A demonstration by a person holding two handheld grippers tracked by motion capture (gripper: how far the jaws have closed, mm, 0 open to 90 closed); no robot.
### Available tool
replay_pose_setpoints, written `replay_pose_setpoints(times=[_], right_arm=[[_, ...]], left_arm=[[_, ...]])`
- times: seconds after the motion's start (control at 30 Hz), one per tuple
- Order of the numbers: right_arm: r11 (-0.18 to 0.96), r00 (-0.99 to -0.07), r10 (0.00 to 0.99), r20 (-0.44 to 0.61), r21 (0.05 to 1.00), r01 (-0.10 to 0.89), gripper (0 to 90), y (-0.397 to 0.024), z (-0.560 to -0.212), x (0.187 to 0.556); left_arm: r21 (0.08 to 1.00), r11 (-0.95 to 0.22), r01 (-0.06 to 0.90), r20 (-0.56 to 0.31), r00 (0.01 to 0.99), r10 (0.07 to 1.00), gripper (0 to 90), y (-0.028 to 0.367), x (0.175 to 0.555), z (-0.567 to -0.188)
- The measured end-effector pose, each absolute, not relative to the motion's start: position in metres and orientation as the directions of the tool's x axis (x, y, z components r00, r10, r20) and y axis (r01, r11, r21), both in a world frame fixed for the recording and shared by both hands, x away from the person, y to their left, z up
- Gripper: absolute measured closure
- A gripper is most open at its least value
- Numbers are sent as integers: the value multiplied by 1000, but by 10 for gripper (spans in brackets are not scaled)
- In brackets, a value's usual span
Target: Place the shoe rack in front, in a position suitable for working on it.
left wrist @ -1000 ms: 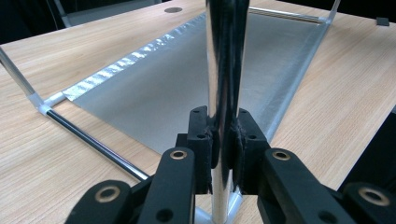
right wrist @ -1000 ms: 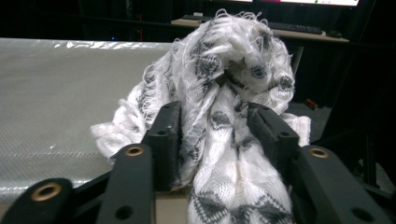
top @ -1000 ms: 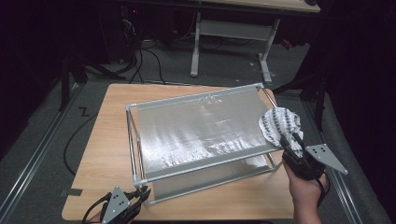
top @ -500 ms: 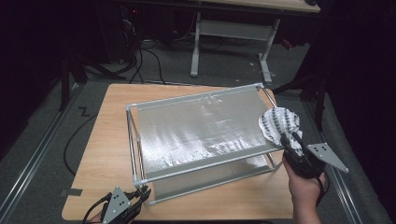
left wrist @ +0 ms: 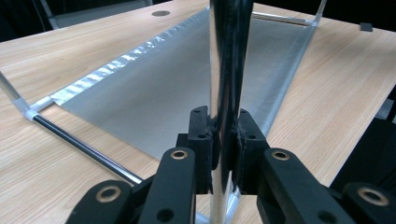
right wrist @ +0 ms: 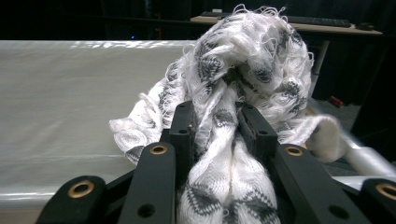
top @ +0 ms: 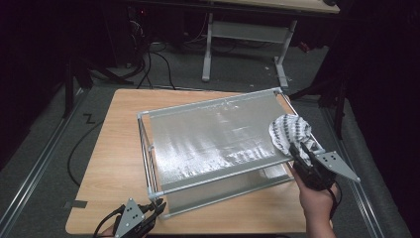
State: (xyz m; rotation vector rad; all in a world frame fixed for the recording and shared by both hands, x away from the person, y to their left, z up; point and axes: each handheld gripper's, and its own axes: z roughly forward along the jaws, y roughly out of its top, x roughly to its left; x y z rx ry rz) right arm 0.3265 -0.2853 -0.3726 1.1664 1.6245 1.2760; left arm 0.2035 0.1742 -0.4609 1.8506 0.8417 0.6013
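Note:
A white cloth with a grey pattern [top: 288, 130] lies bunched on the right end of a metal-framed rack [top: 208, 104] topped by a silvery sheet [top: 213, 144]. My right gripper [top: 299, 151] comes in from the rack's right front corner. Its jaws have just been closing, and the cloth [right wrist: 252, 51] is squeezed between the fingertips of the right gripper [right wrist: 218, 121]. My left gripper [top: 157, 207] sits at the rack's front left corner. In the left gripper view, the left gripper [left wrist: 225, 140] is shut on the upright chrome post [left wrist: 229, 56].
The rack stands on a wooden table [top: 119, 148] and takes up most of its right half. Bare wood lies to the left and along the front edge. Behind the table are a desk's white legs [top: 208, 54] and cables on the floor [top: 158, 64].
The right gripper's jaws have narrowed onto the cloth. Both hands, the rack and the cloth stay where they were.

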Motion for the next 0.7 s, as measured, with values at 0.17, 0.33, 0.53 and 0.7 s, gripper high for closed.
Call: replay_pose_setpoints(times=[0.17,0.33,0.53,0.7], right_arm=[[113,-341,939,-40,974,197,704,-270,-373,323],[131,-378,924,-50,972,194,707,-253,-373,317],[162,-427,902,-67,968,189,712,-231,-373,311],[200,-470,878,-97,964,176,718,-210,-372,305]], left_arm=[[915,-293,278,48,645,762,797,167,204,-461],[912,-283,297,16,663,749,796,159,201,-461],[915,-304,265,55,664,746,796,153,204,-461],[912,-293,288,23,676,736,795,149,202,-461]])
